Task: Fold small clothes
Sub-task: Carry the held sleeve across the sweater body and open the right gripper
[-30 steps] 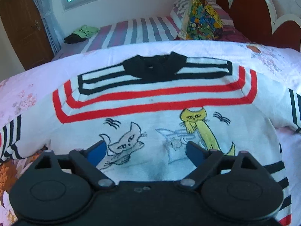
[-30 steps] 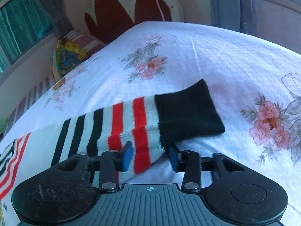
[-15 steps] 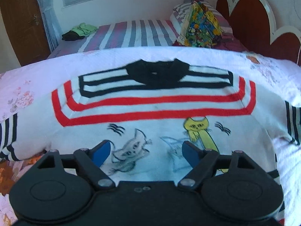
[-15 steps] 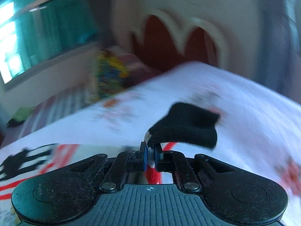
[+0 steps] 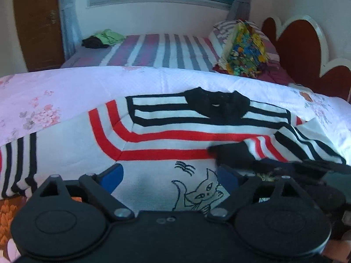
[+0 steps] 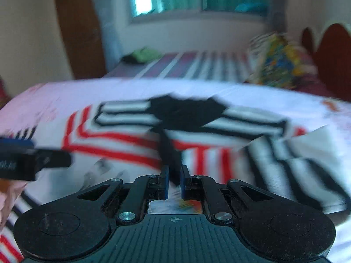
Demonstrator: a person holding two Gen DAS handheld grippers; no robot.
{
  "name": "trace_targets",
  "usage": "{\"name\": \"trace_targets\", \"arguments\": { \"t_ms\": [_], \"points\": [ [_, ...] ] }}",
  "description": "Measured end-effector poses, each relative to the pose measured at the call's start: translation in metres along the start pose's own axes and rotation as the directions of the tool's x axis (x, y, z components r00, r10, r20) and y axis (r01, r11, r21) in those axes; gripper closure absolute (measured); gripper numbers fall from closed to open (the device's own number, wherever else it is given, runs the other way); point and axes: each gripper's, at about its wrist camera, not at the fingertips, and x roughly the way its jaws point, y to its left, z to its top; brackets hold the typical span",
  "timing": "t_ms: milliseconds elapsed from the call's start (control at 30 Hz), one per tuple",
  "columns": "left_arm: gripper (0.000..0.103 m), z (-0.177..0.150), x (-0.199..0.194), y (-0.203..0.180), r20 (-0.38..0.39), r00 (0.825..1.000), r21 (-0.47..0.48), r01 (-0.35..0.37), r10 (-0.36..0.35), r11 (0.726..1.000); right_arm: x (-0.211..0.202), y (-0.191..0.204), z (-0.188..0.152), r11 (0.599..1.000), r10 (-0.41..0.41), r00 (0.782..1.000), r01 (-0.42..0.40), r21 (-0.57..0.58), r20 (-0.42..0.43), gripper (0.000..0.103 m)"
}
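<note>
While right claw (image 6: pixel 174 180) pinches cuff (image 6: pixel 169 153), bedspread (image 5: pixel 87 85) lies open.

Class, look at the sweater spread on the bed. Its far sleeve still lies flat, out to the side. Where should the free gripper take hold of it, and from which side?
Grip the striped sleeve near its outer end, coming in from the sweater's outer side, low over the bedspread. The sleeve lies flat and thin, so one finger probably has to slide under its edge. The left gripper is opening with nothing held.

Soft matt knit sweater (image 5: pixel 166 140) lies on a textured cotton-like floral bedsheet (image 5: pixel 65 87).
</note>
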Motion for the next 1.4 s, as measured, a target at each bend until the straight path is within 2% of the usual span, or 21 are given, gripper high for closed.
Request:
{"name": "trace_targets", "arguments": {
  "t_ms": [100,200,233,267,300,333,433,467,500,567,600,667,700,733,800,1000,1033,1067,1100,1267,1400],
  "points": [
    [0.016,-0.002,0.008,0.001,-0.019,0.997,-0.018,0.073,-0.074,0.997,-0.01,0.001,-0.001,1.0,-0.007,1.0,0.007,0.018,0.014,0.095],
    [0.024,-0.002,0.024,-0.006,-0.084,0.977,-0.055,0.191,-0.196,0.98,-0.033,-0.014,0.0,0.995,-0.099,0.994,0.098,0.024,0.044,0.09],
    [0.023,-0.002,0.03,-0.01,-0.101,0.967,-0.071,0.228,-0.235,0.971,-0.043,-0.024,-0.003,0.99,-0.134,0.989,0.132,0.045,0.054,0.067],
    [0.022,-0.003,0.037,-0.016,-0.116,0.958,-0.086,0.254,-0.262,0.964,-0.053,-0.034,-0.008,0.985,-0.165,0.984,0.16,0.071,0.067,0.03],
    [0.02,-0.004,0.044,-0.02,-0.121,0.955,-0.097,0.262,-0.272,0.96,-0.063,-0.042,-0.013,0.978,-0.198,0.977,0.191,0.09,0.084,0.018],
    [0.019,-0.004,0.049,-0.023,-0.123,0.952,-0.11,0.268,-0.281,0.957,-0.077,-0.047,-0.017,0.972,-0.223,0.969,0.214,0.092,0.104,0.014],
    [0.027,-0.007,0.068,-0.027,-0.117,0.932,-0.188,0.318,-0.342,0.929,-0.096,-0.058,-0.029,0.953,-0.301,0.948,0.295,0.071,0.105,0.014],
    [0.042,-0.009,0.074,-0.028,-0.116,0.923,-0.214,0.337,-0.367,0.917,-0.098,-0.063,-0.033,0.947,-0.317,0.943,0.31,0.08,0.099,0.014],
    [0.051,-0.01,0.081,-0.029,-0.125,0.915,-0.238,0.348,-0.383,0.907,-0.099,-0.068,-0.036,0.942,-0.328,0.941,0.319,0.101,0.087,0.014],
    [0.052,-0.014,0.087,-0.029,-0.103,0.915,-0.262,0.353,-0.39,0.898,-0.1,-0.08,-0.044,0.935,-0.331,0.941,0.318,0.154,0.065,0.014],
    [0.063,-0.015,0.087,-0.03,-0.082,0.916,-0.26,0.36,-0.392,0.896,-0.101,-0.084,-0.047,0.93,-0.338,0.939,0.323,0.177,0.062,0.014],
    [0.074,-0.016,0.091,-0.028,-0.064,0.915,-0.274,0.368,-0.399,0.888,-0.103,-0.092,-0.051,0.923,-0.348,0.936,0.332,0.196,0.051,0.014],
    [0.084,-0.017,0.092,-0.027,-0.059,0.913,-0.286,0.372,-0.404,0.883,-0.102,-0.096,-0.052,0.919,-0.35,0.936,0.335,0.207,0.041,0.014],
    [0.086,-0.016,0.094,-0.027,-0.057,0.913,-0.289,0.373,-0.405,0.882,-0.1,-0.1,-0.053,0.916,-0.352,0.935,0.338,0.218,0.029,0.014],
    [0.09,-0.016,0.092,-0.025,-0.034,0.909,-0.303,0.386,-0.415,0.871,-0.094,-0.109,-0.053,0.91,-0.354,0.935,0.343,0.232,0.006,0.014],
    [0.092,0.005,0.047,-0.003,0.158,0.9,-0.287,0.436,-0.407,0.853,-0.078,-0.125,-0.046,0.897,-0.352,0.936,0.343,0.277,-0.019,0.017],
    [0.092,0.007,0.043,0.005,0.172,0.903,-0.294,0.428,-0.393,0.855,-0.076,-0.126,-0.045,0.899,-0.348,0.937,0.339,0.277,-0.019,0.037],
    [0.092,0.009,0.041,0.014,0.179,0.91,-0.3,0.414,-0.375,0.86,-0.072,-0.127,-0.044,0.902,-0.335,0.942,0.329,0.279,-0.027,0.064],
    [0.092,0.009,0.04,0.02,0.18,0.918,-0.299,0.394,-0.354,0.869,-0.068,-0.128,-0.043,0.9,-0.331,0.943,0.329,0.285,-0.043,0.07],
    [0.092,-0.004,0.058,0.041,0.116,0.951,-0.336,0.309,-0.286,0.89,-0.067,-0.127,-0.042,0.902,-0.324,0.944,0.326,0.284,-0.055,0.071],
    [0.092,-0.01,0.07,0.041,0.094,0.963,-0.34,0.27,-0.253,0.901,-0.066,-0.127,-0.047,0.905,-0.327,0.943,0.333,0.265,-0.067,0.071]
  ]
}}
